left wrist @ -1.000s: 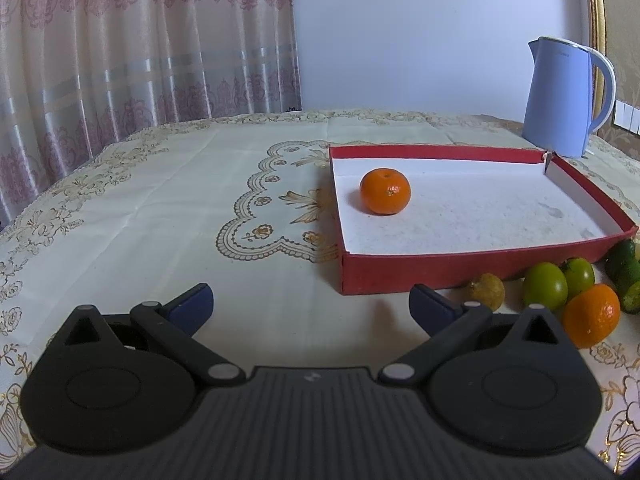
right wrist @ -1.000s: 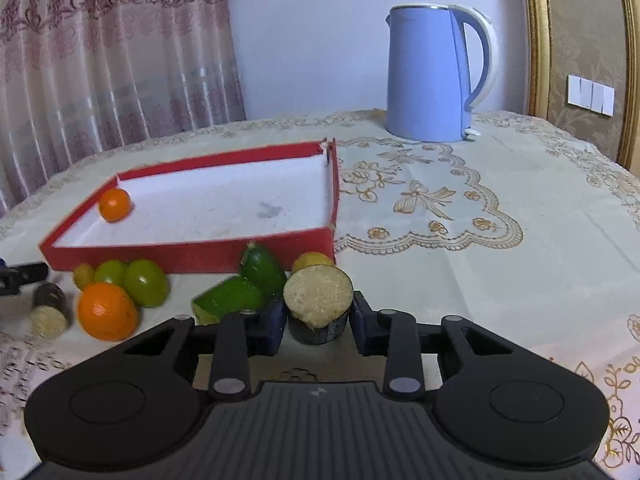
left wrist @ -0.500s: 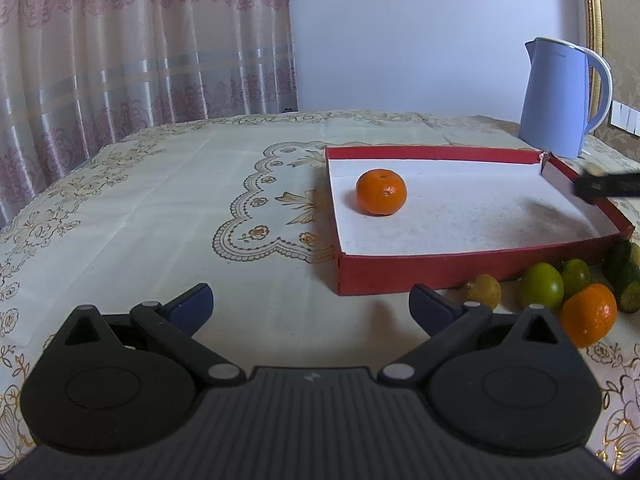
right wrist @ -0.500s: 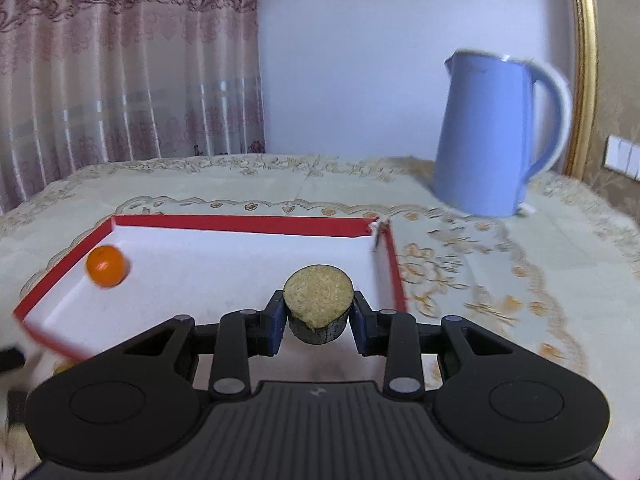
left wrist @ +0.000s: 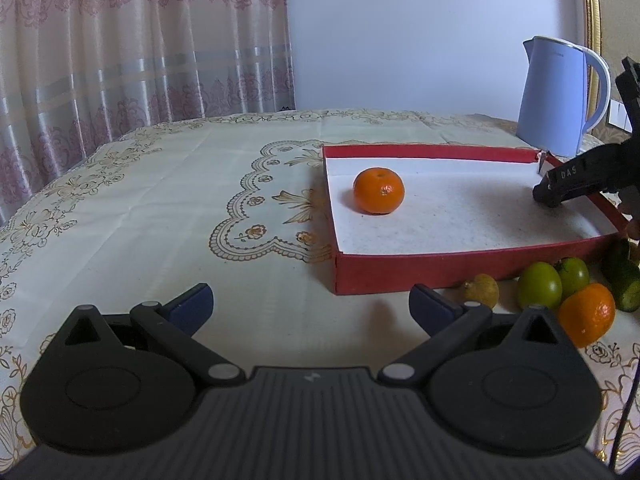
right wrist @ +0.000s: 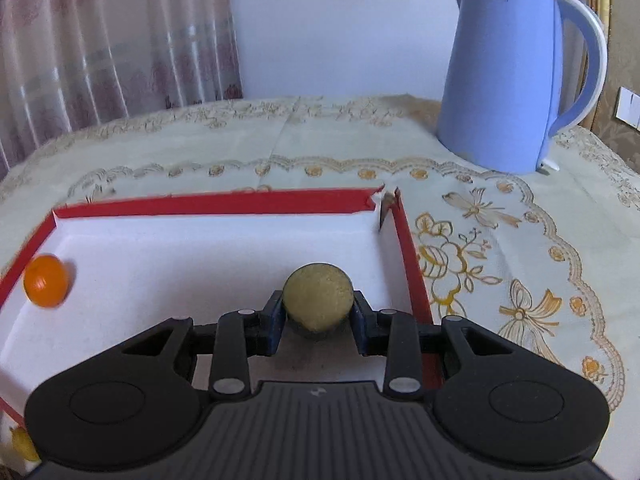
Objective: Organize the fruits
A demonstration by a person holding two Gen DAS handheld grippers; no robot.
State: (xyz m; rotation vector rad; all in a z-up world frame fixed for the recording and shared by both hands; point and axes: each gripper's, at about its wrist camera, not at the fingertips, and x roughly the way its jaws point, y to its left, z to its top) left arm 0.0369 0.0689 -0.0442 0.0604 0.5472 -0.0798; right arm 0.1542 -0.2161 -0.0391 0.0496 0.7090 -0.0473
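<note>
A dark-skinned cut fruit piece with a pale yellow-green grainy face (right wrist: pixel 318 301) sits between the blue pads of the right gripper (right wrist: pixel 318 318), above the white floor of the shallow red-walled cardboard tray (right wrist: pixel 208 204), near the tray's right wall and its torn far corner; the jaws, narrow, have just been opening slightly, yet the pads appear to press its sides still, and whether its underside touches the floor is hidden by the fruit itself. A small round orange mandarin (right wrist: pixel 45 281), smeared by blur, lies at the tray's left wall. A second ago this gripper held the same piece over the tablecloth in front of the tray, among the loose fruit; now it has crossed the front wall. In the left wrist view only one black finger of the right gripper shows at the right edge, the held piece out of sight. The left gripper (left wrist: pixel 312 306) hovers over the cream embroidered tablecloth (left wrist: pixel 160 208) with its fingers wide and nothing between them, in the same place as before. Outside the tray's front wall sit a small yellowish fruit (left wrist: pixel 480 290), two green round fruits (left wrist: pixel 539 285), a second orange (left wrist: pixel 587 315) and a green cut piece (left wrist: pixel 622 272) clipped by the edge. The light blue electric kettle (right wrist: pixel 504 68) stands beyond the tray.
</note>
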